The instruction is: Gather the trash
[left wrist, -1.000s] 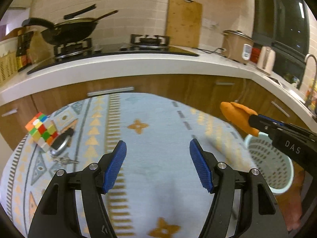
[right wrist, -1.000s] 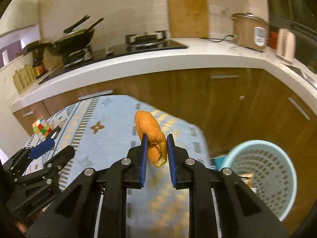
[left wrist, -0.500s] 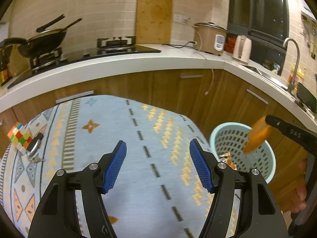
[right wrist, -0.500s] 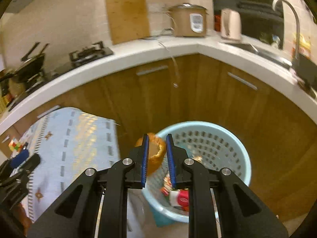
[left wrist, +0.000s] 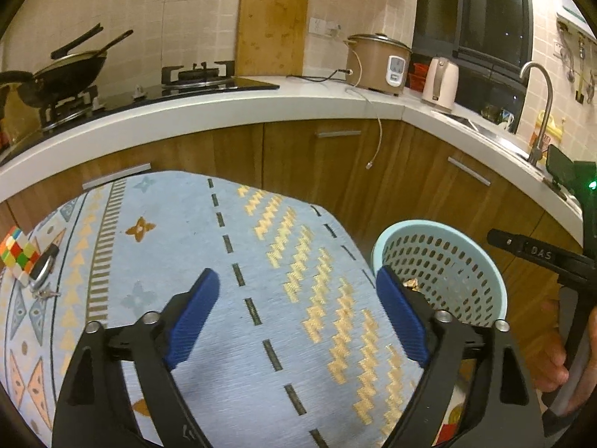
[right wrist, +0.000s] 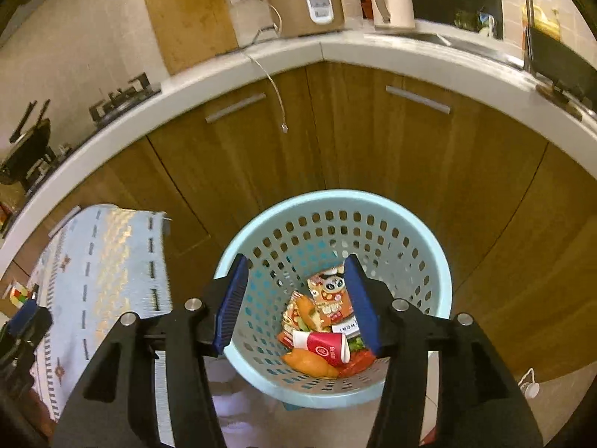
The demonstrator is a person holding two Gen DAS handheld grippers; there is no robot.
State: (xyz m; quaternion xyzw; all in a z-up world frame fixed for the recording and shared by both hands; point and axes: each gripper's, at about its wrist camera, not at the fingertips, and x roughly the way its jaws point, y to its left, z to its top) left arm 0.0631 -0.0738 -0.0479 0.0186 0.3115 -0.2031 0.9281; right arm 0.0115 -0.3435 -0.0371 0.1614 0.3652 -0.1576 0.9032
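Note:
A light blue perforated waste basket (right wrist: 421, 246) stands on the floor by the wooden corner cabinets; it also shows in the left wrist view (left wrist: 444, 257). Inside lie an orange peel (right wrist: 309, 363), a red paper cup (right wrist: 324, 344) and snack wrappers (right wrist: 328, 298). My right gripper (right wrist: 296, 302) is open and empty right above the basket. My left gripper (left wrist: 308, 313) is open and empty above the light blue patterned rug (left wrist: 224, 246), left of the basket.
A Rubik's cube (left wrist: 16, 252) and keys (left wrist: 43, 274) lie at the rug's left edge. The white countertop (left wrist: 261, 106) carries a wok, hob, cutting board, rice cooker (left wrist: 377, 63) and kettle. A cable (left wrist: 377, 130) hangs over the cabinet fronts.
My right gripper moved over the basket, opened and let go of the orange peel, which now lies in the basket. My left gripper swung right, staying open.

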